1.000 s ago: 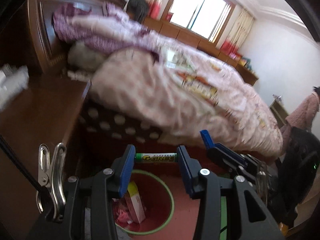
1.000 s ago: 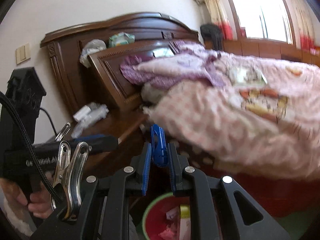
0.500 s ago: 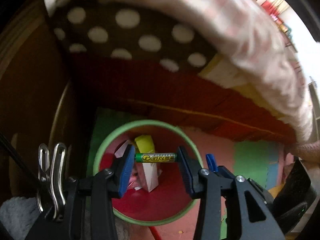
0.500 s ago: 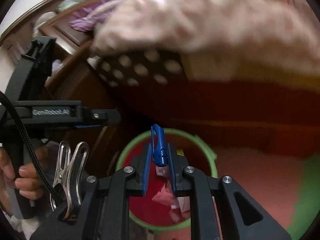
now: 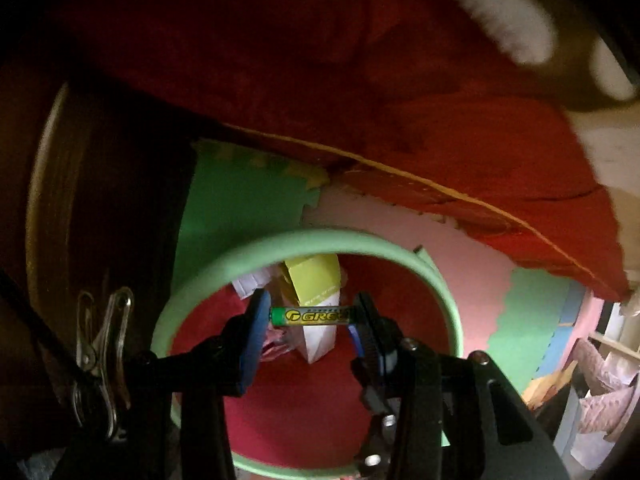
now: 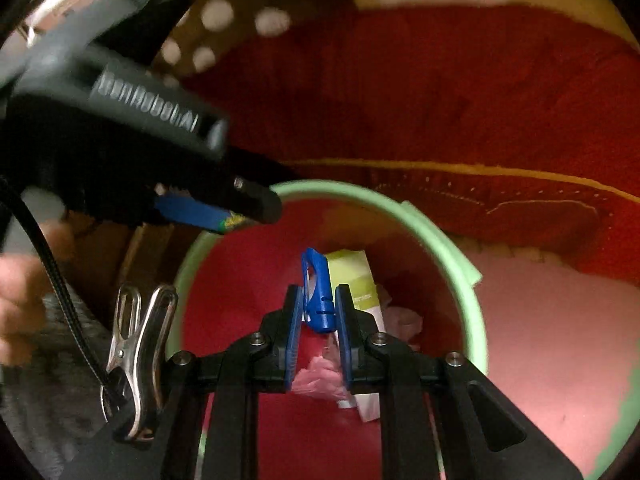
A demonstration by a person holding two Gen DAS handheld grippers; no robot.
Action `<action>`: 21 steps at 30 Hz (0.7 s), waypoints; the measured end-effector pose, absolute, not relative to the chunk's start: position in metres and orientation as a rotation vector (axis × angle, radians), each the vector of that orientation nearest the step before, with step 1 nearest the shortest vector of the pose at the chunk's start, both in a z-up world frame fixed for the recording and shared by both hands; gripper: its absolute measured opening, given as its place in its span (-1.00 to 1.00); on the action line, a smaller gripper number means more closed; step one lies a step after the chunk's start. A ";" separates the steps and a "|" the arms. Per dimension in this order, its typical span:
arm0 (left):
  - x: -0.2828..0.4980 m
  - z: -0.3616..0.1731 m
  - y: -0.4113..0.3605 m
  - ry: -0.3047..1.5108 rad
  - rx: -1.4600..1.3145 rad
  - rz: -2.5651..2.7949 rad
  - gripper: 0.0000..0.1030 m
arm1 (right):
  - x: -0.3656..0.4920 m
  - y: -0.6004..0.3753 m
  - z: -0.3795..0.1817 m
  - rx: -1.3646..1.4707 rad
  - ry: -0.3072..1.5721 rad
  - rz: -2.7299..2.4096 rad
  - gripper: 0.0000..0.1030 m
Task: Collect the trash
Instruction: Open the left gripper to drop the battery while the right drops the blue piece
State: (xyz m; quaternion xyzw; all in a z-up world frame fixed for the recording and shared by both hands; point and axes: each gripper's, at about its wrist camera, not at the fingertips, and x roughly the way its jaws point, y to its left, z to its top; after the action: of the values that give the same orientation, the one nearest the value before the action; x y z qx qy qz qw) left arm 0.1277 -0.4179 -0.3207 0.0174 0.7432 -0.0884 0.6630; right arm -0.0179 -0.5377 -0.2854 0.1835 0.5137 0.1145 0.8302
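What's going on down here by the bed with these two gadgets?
A person is clearing up trash with a handheld gripper in each hand. The left gripper has its jaws closed on a green battery, and the right gripper is clamped on a small blue plastic clip. Both are held over the open red bin with the green rim, which already holds a carton and crumpled paper. Neither item has been dropped yet.

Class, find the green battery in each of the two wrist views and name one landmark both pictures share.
Left wrist view: the green battery lies crosswise at lower centre, clamped end to end by the left gripper.
Right wrist view: only one end of the battery shows, upper left, at the tip of the left gripper seen from the side.
Shared landmark: the green-rimmed red bin below.
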 end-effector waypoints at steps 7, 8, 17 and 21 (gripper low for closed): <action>0.136 -0.326 -0.424 1.690 0.047 -0.214 -0.12 | 0.001 -0.512 -0.306 0.194 1.146 0.289 -0.66; 0.137 -0.326 -0.424 1.689 0.043 -0.219 -0.12 | 0.004 -0.510 -0.309 0.182 1.152 0.303 -0.66; 0.146 -0.326 -0.422 1.707 -0.043 -0.237 -0.14 | 0.024 -0.503 -0.310 0.127 1.179 0.325 -0.66; 0.150 -0.322 -0.415 1.715 -0.113 -0.228 -0.14 | 0.030 -0.498 -0.307 0.075 1.155 0.298 -0.66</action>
State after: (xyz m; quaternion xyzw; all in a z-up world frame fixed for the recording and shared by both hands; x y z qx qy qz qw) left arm 0.1500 -0.4150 -0.3224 -0.0495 0.7540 -0.1003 0.6473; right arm 0.0301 -0.4980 -0.3070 0.0351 0.5437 0.1401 0.8268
